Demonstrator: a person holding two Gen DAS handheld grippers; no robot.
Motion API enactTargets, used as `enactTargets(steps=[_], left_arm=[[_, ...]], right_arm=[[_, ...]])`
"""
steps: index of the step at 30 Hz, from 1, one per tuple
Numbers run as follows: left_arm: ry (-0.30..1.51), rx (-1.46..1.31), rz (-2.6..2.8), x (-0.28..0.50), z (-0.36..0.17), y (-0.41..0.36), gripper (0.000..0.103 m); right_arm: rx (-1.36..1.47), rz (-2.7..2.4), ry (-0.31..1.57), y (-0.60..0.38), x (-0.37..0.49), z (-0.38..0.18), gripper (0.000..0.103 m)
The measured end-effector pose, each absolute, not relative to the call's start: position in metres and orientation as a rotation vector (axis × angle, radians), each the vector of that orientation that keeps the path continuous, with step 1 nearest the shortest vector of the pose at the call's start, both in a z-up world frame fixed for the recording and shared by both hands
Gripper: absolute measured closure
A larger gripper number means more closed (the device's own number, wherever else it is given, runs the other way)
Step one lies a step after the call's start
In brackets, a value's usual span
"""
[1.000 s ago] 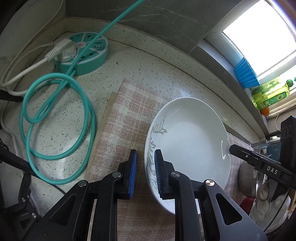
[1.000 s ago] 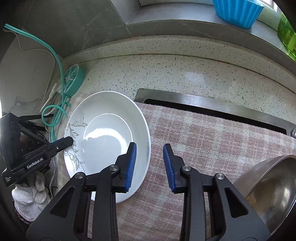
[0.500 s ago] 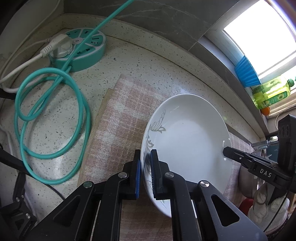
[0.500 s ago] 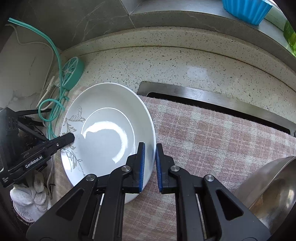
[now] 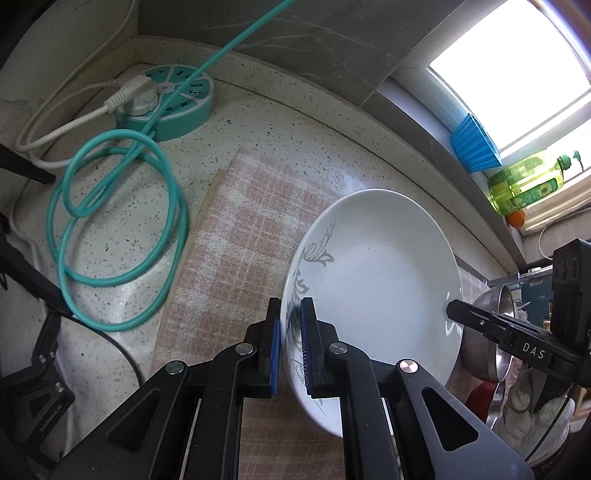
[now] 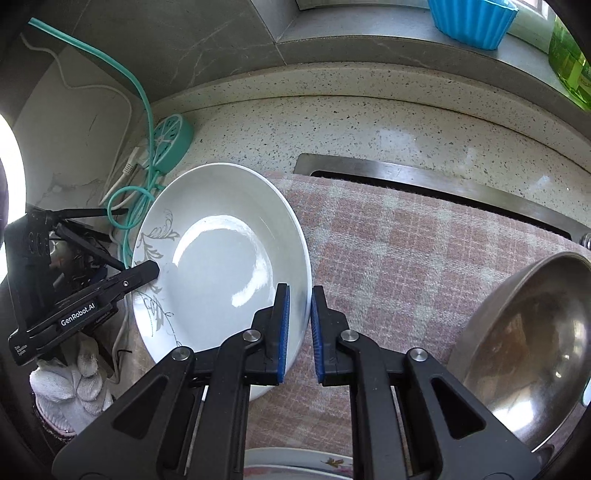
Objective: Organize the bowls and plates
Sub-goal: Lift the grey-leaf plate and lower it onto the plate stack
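Observation:
A white plate with a grey leaf pattern is held tilted above the pink checked cloth. My left gripper is shut on its near left rim. My right gripper is shut on the opposite rim of the same plate. Each gripper shows in the other's view: the right one at the plate's far edge, the left one on the patterned side. A steel bowl lies tilted at the right on the cloth.
A teal round power strip with a coiled teal cable sits on the speckled counter at the left. A blue ribbed cup and a green bottle stand on the window sill. Another patterned plate's rim shows at the bottom.
Both grippers closed on the plate's rims and lifted it, tilting it off the cloth.

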State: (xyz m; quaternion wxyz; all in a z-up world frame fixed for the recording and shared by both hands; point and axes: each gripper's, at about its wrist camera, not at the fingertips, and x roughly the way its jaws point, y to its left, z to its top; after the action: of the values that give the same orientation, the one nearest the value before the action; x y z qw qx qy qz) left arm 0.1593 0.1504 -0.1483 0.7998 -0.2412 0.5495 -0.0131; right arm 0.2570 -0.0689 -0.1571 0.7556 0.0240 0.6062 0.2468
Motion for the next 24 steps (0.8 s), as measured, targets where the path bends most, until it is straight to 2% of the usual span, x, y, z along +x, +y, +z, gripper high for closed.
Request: enactTargets(steps=[11,24], left_arm=[[1.149,-0.489,-0.086,0.120,-0.118,0.129,0.095],[1.154,-0.457,-0.164,0.072,-0.107,0.083,0.095]], right_arm=[[0.099,0.553,1.304,-0.103,0.209,-0.133,0.092],[0.176,0.531,1.293,-0.158,0.137,-0.126,0.092]])
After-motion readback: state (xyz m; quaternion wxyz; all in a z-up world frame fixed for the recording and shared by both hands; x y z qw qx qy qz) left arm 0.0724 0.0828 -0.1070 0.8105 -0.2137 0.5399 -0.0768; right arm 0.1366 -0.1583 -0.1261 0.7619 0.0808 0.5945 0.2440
